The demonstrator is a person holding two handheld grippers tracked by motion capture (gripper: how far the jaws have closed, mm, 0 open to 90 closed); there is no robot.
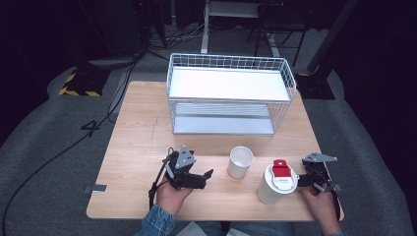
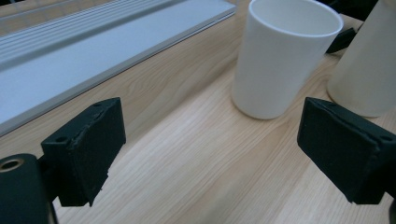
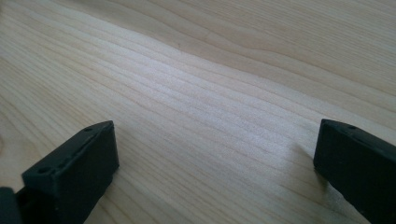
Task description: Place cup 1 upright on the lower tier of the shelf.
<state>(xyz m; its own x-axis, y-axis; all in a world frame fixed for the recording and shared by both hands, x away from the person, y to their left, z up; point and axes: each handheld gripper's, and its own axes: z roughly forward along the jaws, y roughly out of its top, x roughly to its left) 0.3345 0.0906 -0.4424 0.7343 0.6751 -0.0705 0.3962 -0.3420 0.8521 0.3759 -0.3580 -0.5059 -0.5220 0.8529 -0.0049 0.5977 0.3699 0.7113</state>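
So the small white cup is sitting upright on the wooden table, roughly mid-front, open top, nothing visible inside. Plain smooth sides, slightly tapered toward the base. In the left gripper view the cup stands ahead of the jaws and a bit toward the right one, not between them and not touched.

The left gripper lies pretty much level, low over the table, pointing sideways at the cup with a gap between them. The left hand wraps it from below and behind, denim sleeve at the bottom edge. Its jaws are parted with just bare wood grain between them, holding nothing. The pads are blocky matte black, a little rough at the edges.

Just right of the small cup is a bigger white cup with a white lid and a red tab on top; the two cups are near each other but apart. The right gripper sits just beside that big cup, right hand behind it. In the right gripper view its jaws are spread wide over empty table.

Further back there's a white wire shelf rack with flat white boards.
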